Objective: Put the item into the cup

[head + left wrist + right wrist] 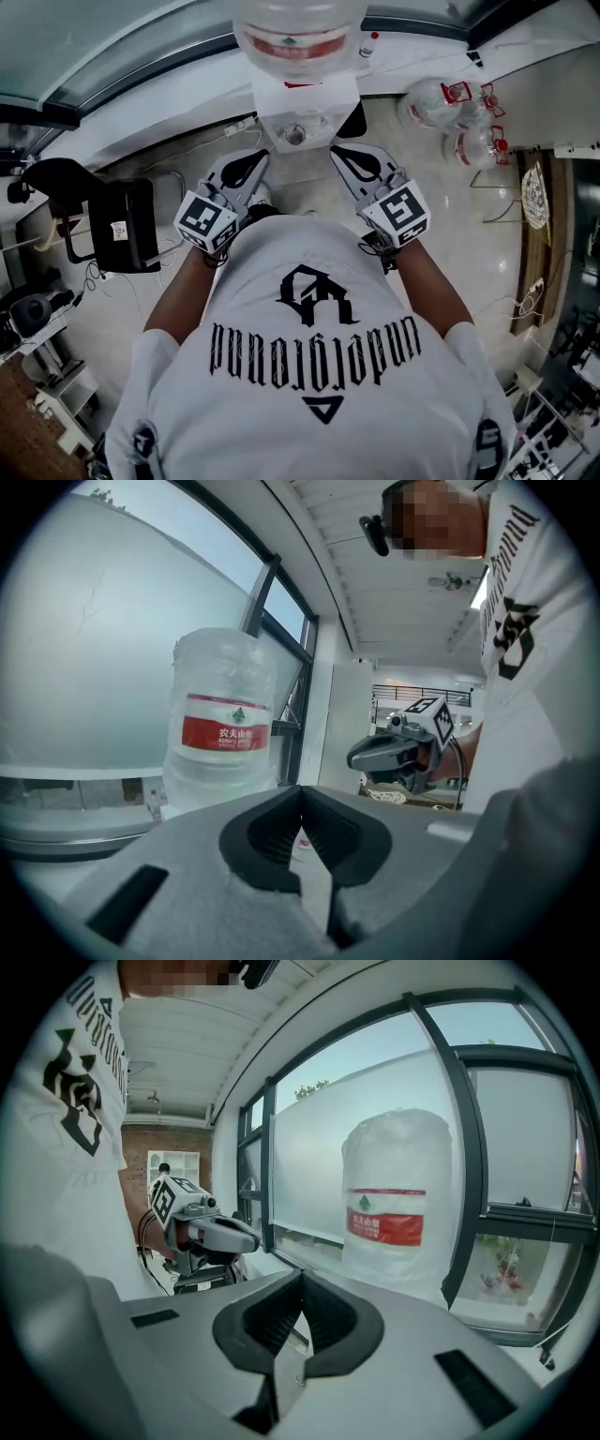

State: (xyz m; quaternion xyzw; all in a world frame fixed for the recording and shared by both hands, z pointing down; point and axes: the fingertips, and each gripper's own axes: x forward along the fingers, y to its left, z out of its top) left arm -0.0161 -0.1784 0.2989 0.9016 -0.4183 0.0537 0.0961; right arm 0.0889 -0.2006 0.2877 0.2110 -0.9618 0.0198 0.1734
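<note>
Both tools are held up in front of the chest, side by side and apart, aimed at the water dispenser point(302, 112) with its big water bottle point(298, 37) on top. This looks like a resting pose, not a reach. The left hand-held gripper point(246, 172) has its jaws pressed together with nothing between them, and the right hand-held gripper point(354, 169) is closed and empty in the same way. Neither the cup nor the item shows in any view, so I cannot say where they are. The task does not appear to be under way. Spare bottles point(450, 112) lie on the floor point(422, 216) to the right.
</note>
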